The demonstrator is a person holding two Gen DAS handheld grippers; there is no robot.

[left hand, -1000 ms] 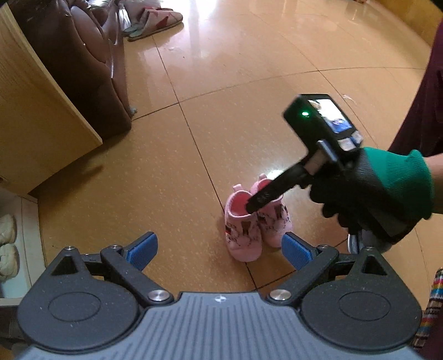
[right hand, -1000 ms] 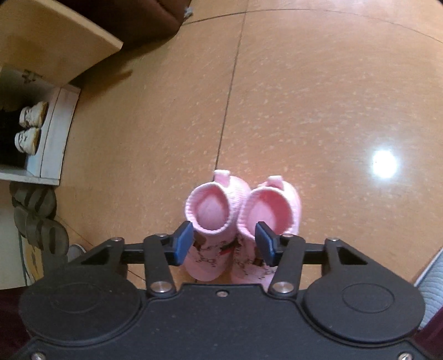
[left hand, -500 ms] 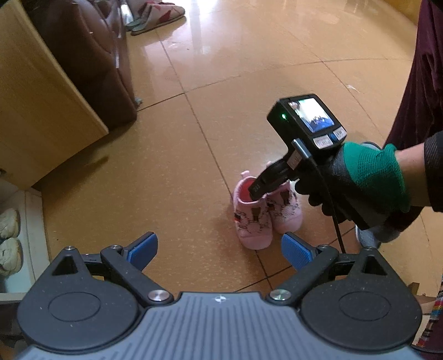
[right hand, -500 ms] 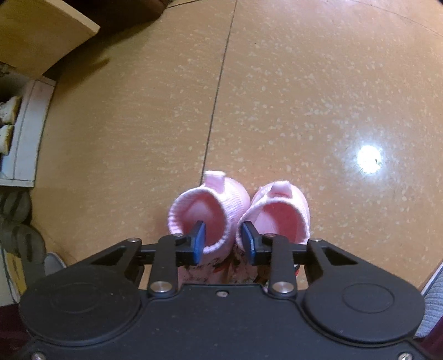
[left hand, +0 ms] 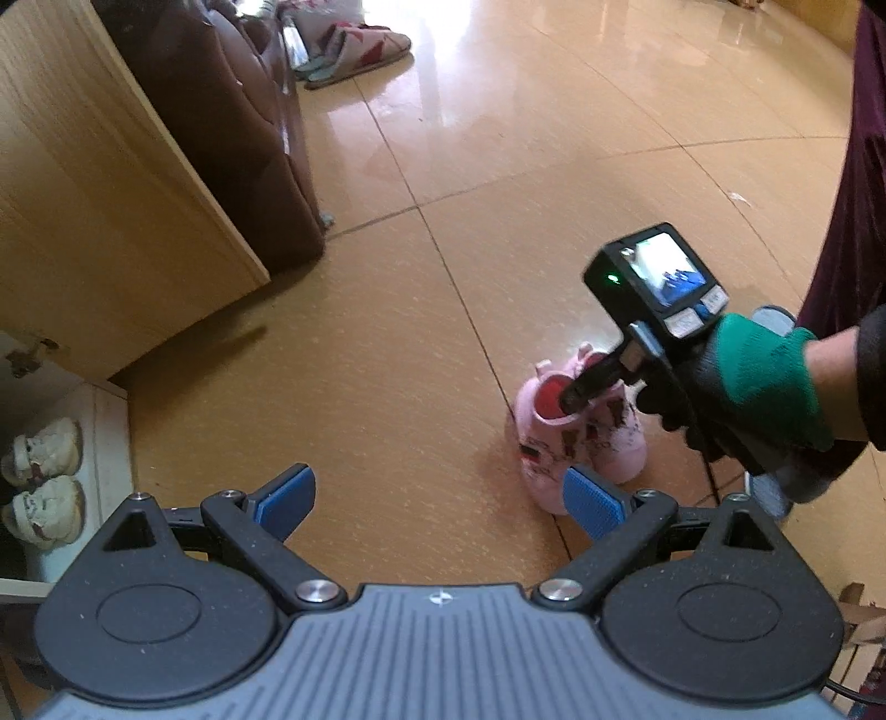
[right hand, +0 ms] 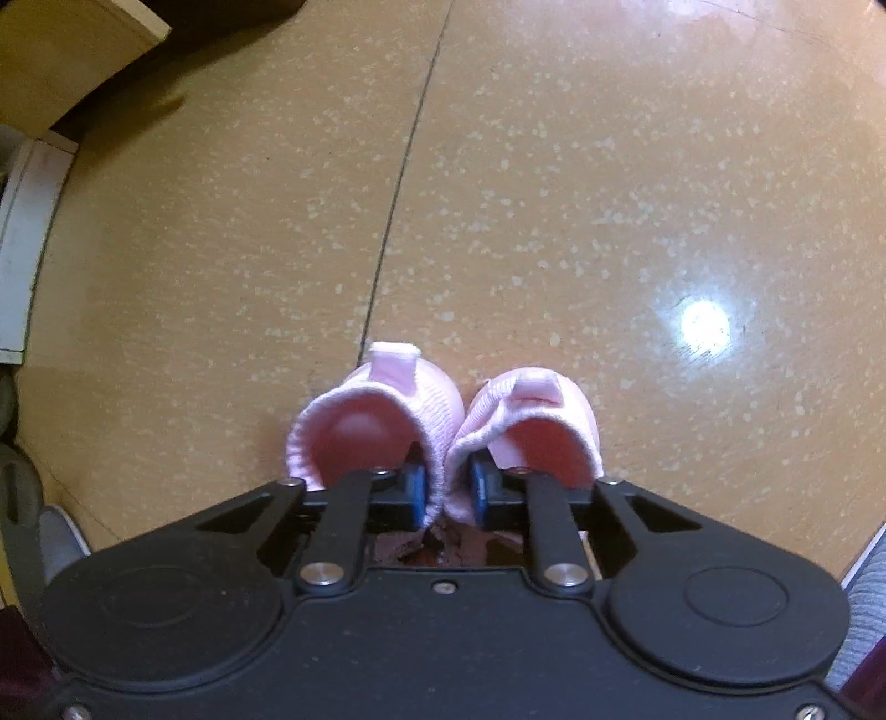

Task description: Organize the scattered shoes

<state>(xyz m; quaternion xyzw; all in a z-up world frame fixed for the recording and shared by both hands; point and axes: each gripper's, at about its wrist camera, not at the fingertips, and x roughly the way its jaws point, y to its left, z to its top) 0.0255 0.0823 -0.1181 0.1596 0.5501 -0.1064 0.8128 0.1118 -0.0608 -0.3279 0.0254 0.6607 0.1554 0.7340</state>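
Two small pink baby shoes [left hand: 554, 443] stand side by side on the tan floor. In the right wrist view, the left shoe [right hand: 387, 410] and the right shoe [right hand: 542, 410] show their open collars. My right gripper [right hand: 447, 490] points steeply down with one finger inside each shoe. Its jaws are closing, and the blue pads squeeze the two touching inner collars together. The left wrist view shows this same right gripper [left hand: 570, 396], held in a gloved hand [left hand: 747, 387]. My left gripper [left hand: 440, 495] hangs open over bare floor to the left of the shoes and holds nothing.
At the left, a wooden cabinet door [left hand: 111, 194] stands ajar beside a brown sofa [left hand: 238, 138]. A white shelf [left hand: 111, 443] holds a pair of small white shoes [left hand: 44, 482]. Slippers [left hand: 354, 44] lie far back. The person's dark red clothing fills the right edge.
My right gripper has sunk into the pink shoes. Its jaws have narrowed from wide apart to pinching the two inner collars. The left gripper has barely moved.
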